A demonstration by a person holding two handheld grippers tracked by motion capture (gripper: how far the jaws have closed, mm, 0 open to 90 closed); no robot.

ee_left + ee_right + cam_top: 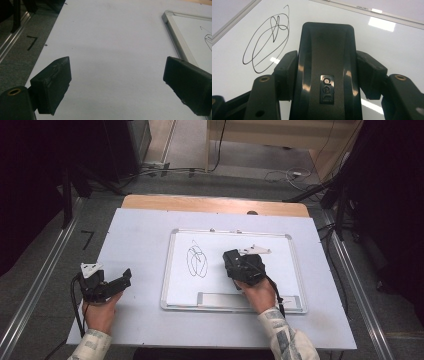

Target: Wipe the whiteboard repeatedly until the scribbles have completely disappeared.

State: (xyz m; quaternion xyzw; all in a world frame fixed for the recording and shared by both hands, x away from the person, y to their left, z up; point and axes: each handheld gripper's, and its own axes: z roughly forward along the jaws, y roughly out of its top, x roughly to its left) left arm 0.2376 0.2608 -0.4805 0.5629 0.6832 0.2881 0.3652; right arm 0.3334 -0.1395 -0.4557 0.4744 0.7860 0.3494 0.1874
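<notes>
High view: whiteboard (287, 270) lies flat at frame centre on the white worktop (135, 240). Black scribble (196, 261) sits on its left half. Right gripper (239, 265) is over the board's middle, just right of the scribble, with a black eraser (233, 261) clamped in its jaws. A light strip (225, 298) lies along the board's bottom edge, below the right hand (260, 295). Left gripper (112, 282) is at lower left, on the worktop well clear of the board, its jaws spread with nothing between them.

Left gripper view: both black jaws stand wide apart at the lower corners, bare worktop between them. The whiteboard's metal frame corner shows at upper right, with part of the scribble at the right edge.

Right gripper view: eraser fills centre frame, logo badge (327, 88) low on its back, jaws pinching it from both sides. It stands on or just over the board surface; contact can't be told. Scribble is at upper left, just beside the eraser.
</notes>
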